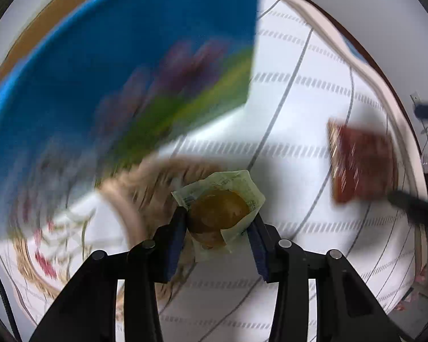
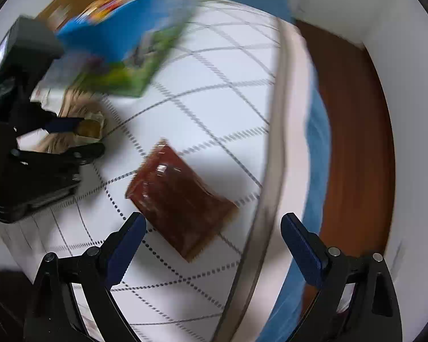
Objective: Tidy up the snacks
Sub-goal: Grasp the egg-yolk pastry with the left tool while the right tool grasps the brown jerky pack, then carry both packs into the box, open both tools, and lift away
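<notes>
Gripping a round brown pastry in a clear pale-green wrapper (image 1: 221, 213), the left gripper (image 1: 218, 225) nears a blurred woven basket (image 1: 154, 182), while the right gripper (image 2: 211, 245) gapes wide near a dark-red snack packet (image 2: 179, 199).

You have one round brown pastry in a pale green translucent wrapper (image 1: 222, 213), seen in both views. One flat reddish-brown snack packet (image 2: 177, 199) lies on the bench, also in both views. One large blue cardboard box with green and purple print (image 1: 122, 65) stands at the back. One tan woven basket (image 1: 145, 182) sits below the box; blur hides its full outline. One white cloth with a grey grid pattern (image 2: 208, 108) covers the bench. You hold two grippers, the left gripper (image 1: 218, 222) and the right gripper (image 2: 214, 233).
</notes>
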The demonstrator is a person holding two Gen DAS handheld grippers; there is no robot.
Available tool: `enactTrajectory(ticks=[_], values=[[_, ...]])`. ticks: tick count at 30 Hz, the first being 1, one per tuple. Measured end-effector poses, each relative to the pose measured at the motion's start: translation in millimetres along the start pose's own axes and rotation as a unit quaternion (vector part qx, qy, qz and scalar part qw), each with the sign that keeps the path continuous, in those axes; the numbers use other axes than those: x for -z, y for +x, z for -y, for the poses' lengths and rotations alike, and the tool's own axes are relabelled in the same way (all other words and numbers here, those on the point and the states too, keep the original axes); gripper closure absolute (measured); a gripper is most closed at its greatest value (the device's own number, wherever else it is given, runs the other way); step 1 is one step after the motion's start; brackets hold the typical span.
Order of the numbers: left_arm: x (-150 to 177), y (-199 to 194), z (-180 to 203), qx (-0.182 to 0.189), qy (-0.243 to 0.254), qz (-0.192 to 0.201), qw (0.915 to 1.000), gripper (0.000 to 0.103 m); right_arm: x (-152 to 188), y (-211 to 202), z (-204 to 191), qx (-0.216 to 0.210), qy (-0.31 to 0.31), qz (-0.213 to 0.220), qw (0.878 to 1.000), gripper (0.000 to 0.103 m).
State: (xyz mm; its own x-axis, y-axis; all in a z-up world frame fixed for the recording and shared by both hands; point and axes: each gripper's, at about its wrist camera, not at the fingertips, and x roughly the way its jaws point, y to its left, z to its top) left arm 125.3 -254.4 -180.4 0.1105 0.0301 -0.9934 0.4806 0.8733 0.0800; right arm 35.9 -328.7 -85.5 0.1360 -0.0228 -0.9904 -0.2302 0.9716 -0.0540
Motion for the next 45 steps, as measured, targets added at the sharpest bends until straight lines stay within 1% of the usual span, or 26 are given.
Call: enactTrajectory(ticks=[3, 5, 7, 8, 10, 12, 14, 15, 17, 20, 22, 23, 24, 25, 27, 28, 31, 32, 33, 35, 36, 37, 39, 41, 43, 45], values=[[29, -1, -15, 0.006, -0.024, -0.014, 0.9996, 0.063, -11, 17, -17, 0.008, -0.067, -0.025, 0.997, 0.006], [48, -1, -27, 0.012, -0.048, -0.025, 0.9985, 0.063, -17, 31, -24, 0.007, -0.093, -0.047, 0.995, 0.006], [62, -1, -37, 0.02, -0.07, -0.034, 0.9967, 0.063, -21, 42, -24, -0.001, -0.093, -0.069, 0.993, 0.008], [70, -1, -43, 0.027, -0.085, -0.04, 0.9952, 0.063, -23, 46, -25, -0.011, -0.084, -0.075, 0.994, 0.015], [80, -1, -51, 0.043, -0.109, -0.049, 0.9919, 0.063, -24, 49, -23, -0.031, -0.04, -0.083, 0.995, 0.024], [87, 1, -58, 0.059, -0.131, -0.058, 0.9879, 0.063, -22, 49, -20, -0.055, 0.018, -0.092, 0.994, 0.025], [93, 4, -65, 0.077, -0.146, -0.063, 0.9842, 0.063, -17, 50, -22, -0.077, 0.072, -0.118, 0.987, 0.025], [96, 5, -69, 0.085, -0.151, -0.064, 0.9828, 0.06, -14, 48, -25, -0.092, 0.084, -0.122, 0.985, 0.025], [100, 3, -74, 0.104, -0.161, -0.067, 0.9792, 0.06, -10, 43, -30, -0.125, 0.106, -0.125, 0.978, 0.023], [106, -9, -84, 0.154, -0.185, -0.071, 0.9678, 0.058, -8, 28, -25, -0.15, 0.129, -0.103, 0.975, 0.02], [106, -17, -87, 0.166, -0.188, -0.067, 0.9657, 0.043, -7, 21, -23, -0.147, 0.141, -0.089, 0.975, 0.018], [107, -21, -86, 0.166, -0.189, -0.064, 0.9658, 0.041, -7, 18, -18, -0.146, 0.15, -0.083, 0.974, 0.017], [105, -26, -86, 0.161, -0.189, -0.059, 0.9669, 0.041, -5, 17, -15, -0.147, 0.159, -0.078, 0.973, 0.017], [95, -22, -96, 0.159, -0.188, -0.058, 0.9674, 0.04, -9, 19, -10, -0.148, 0.167, -0.076, 0.972, 0.017], [85, -19, -98, 0.158, -0.188, -0.063, 0.9673, 0.04, -2, 26, -2, -0.149, 0.179, -0.071, 0.97, 0.017], [77, -15, -110, 0.159, -0.189, -0.067, 0.9668, 0.04, -8, 30, -1, -0.147, 0.181, -0.07, 0.97, 0.017], [56, 11, -106, 0.15, -0.189, -0.085, 0.9667, 0.04, -10, 32, -4, -0.14, 0.187, -0.058, 0.971, 0.017], [60, 18, -107, 0.15, -0.193, -0.088, 0.9658, 0.04, -9, 32, -5, -0.133, 0.189, -0.055, 0.971, 0.018], [60, 22, -107, 0.147, -0.197, -0.086, 0.9655, 0.04, -8, 38, -15, -0.128, 0.19, -0.052, 0.972, 0.018], [59, 24, -107, 0.128, -0.197, -0.079, 0.9687, 0.044, -8, 38, -21, -0.102, 0.182, -0.045, 0.977, 0.028], [58, 24, -104, 0.115, -0.187, -0.078, 0.9725, 0.047, -7, 39, -25, -0.092, 0.178, -0.044, 0.979, 0.03], [54, 28, -93, 0.108, -0.18, -0.077, 0.9747, 0.052, -5, 40, -29, -0.08, 0.172, -0.043, 0.981, 0.033], [52, 26, -87, 0.092, -0.165, -0.073, 0.9792, 0.058, -4, 41, -35, -0.054, 0.158, -0.039, 0.985, 0.039], [51, 26, -86, 0.094, -0.171, -0.073, 0.9782, 0.058, -2, 42, -39, -0.032, 0.144, -0.034, 0.989, 0.044], [51, 22, -89, 0.096, -0.174, -0.072, 0.9774, 0.059, -1, 40, -40, -0.027, 0.146, -0.028, 0.989, 0.044], [54, 14, -98, 0.1, -0.18, -0.066, 0.9764, 0.059, 0, 34, -37, -0.033, 0.155, -0.019, 0.987, 0.044]])
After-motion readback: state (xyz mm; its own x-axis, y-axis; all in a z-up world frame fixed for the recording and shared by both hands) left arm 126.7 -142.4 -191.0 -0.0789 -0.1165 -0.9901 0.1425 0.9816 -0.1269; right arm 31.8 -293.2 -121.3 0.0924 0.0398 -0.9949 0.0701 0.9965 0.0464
